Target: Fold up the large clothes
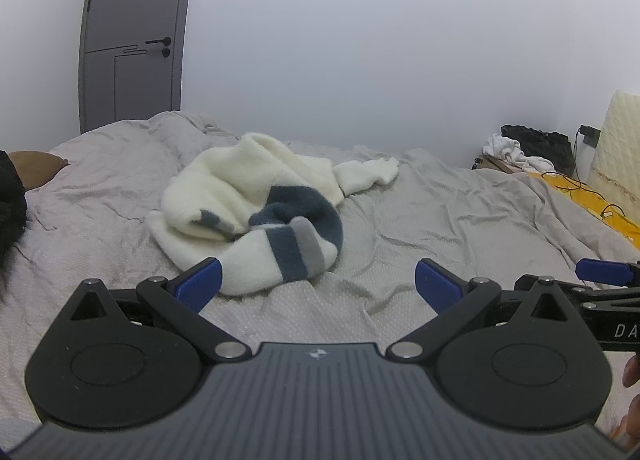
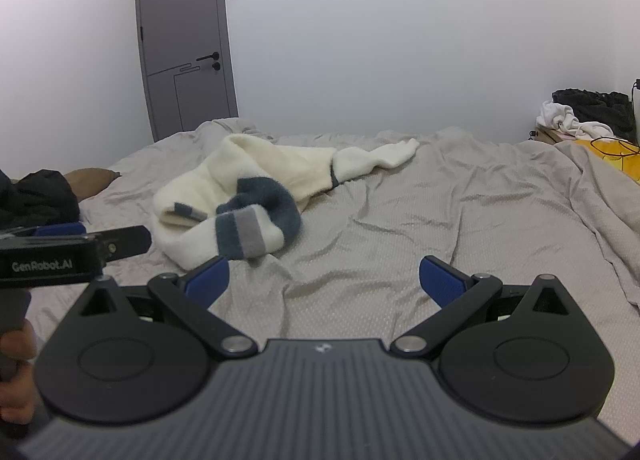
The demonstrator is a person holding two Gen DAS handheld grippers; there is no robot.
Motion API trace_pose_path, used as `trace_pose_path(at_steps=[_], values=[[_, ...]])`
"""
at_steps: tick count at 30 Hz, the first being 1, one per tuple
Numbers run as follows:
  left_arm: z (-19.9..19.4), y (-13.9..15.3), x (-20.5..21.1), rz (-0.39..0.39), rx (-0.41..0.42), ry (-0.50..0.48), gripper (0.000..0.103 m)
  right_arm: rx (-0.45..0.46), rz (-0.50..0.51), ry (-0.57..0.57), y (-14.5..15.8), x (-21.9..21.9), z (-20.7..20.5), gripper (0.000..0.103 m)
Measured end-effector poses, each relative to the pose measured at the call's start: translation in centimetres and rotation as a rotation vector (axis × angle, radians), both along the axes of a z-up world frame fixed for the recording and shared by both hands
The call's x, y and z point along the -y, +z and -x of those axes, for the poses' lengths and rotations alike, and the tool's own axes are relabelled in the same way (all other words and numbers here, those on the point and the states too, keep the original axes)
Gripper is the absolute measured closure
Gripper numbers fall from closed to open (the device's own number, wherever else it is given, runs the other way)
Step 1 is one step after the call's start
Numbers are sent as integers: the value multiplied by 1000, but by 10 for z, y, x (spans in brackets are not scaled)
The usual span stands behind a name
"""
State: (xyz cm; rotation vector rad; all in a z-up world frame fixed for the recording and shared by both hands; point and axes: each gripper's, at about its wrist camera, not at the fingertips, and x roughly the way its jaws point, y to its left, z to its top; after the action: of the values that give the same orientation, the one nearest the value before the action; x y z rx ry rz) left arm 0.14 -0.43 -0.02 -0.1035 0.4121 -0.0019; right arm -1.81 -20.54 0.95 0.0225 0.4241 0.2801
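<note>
left gripper (image 1: 318,280): released, blue pads spread wide, holding nothing, over the bed (image 1: 440,220)
sweater (image 1: 256,204): crumpled cream heap with blue and grey stripes, just past the left pad, mid-bed
right gripper (image 2: 324,280): released, empty, above bare sheet
sweater, right view (image 2: 240,196): ahead and left, one sleeve stretched rightward
door (image 2: 184,40): grey, shut, behind the bed

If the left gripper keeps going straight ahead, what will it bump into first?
Probably the crumpled cream sweater. The open left gripper points at its striped edge, with only bare grey bedsheet between; exact depth is hard to judge.
</note>
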Motion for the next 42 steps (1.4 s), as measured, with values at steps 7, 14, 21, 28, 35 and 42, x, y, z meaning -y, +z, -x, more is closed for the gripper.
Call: trace_pose_path(at_steps=[7,14,21,28,35,42], values=[[0,0,-3,16,7,11,0,0,1,1,-1,-1,-1,0],[0,-1,-5,14,6,14,0,-3,1,1,-3,-1,-1,0],[0,-3,-1,-4,5,8,0,-16,12,-10,-3,1,-3,0],[0,-4,1,-5,5,4,0,-17,12,-10,-3,2,-3,0],[0,-4,1,-5,6,6,0,-18,12,-10,-3,2,-3,0],[-1,-5,1,5,4,-1,0,-20,13,-10,-4,4,-2,0]])
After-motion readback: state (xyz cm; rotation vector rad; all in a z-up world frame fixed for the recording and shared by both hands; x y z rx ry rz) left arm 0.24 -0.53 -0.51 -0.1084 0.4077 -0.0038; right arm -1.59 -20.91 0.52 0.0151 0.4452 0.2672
